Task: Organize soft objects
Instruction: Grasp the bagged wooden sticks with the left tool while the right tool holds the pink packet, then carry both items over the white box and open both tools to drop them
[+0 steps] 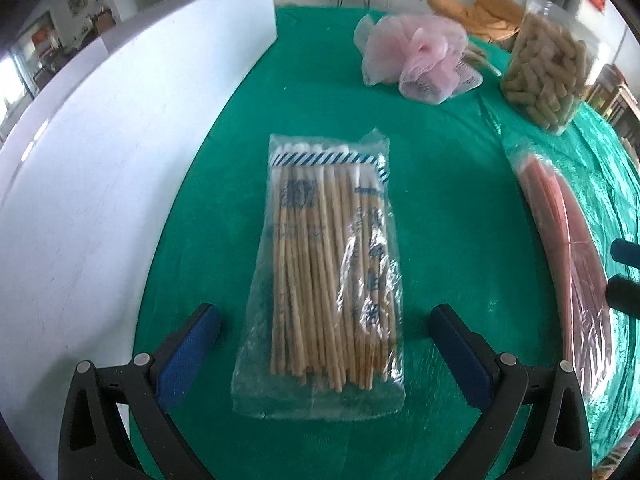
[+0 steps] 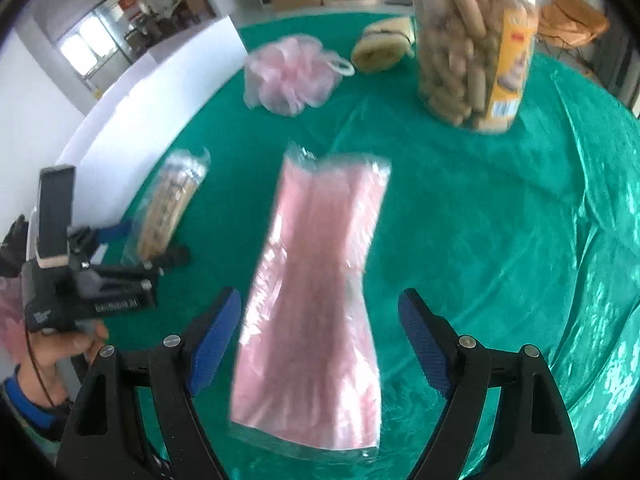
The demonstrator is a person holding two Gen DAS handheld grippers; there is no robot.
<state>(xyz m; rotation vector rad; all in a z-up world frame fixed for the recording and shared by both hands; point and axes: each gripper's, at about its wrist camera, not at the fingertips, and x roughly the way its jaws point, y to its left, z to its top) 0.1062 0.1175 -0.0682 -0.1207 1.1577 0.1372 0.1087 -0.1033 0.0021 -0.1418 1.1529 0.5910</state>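
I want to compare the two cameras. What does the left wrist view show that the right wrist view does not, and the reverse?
Only the left wrist view shows the printing on the cotton swab pack, which lies between the open left gripper. Only the right wrist view shows the jar's yellow label, the tan roll and the whole pink packet between the open right gripper. Both show the pink mesh puff, the snack jar and the green cloth.

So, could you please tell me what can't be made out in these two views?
- Bag of pink sticks: motion blur in the right wrist view hides what they are; the left wrist view cuts it off at the right edge.
- Printing on the bag of cotton swabs: too small and glare-covered to read in the left wrist view.
- Right claw: only its fingertips peek in at the left wrist view's edge.
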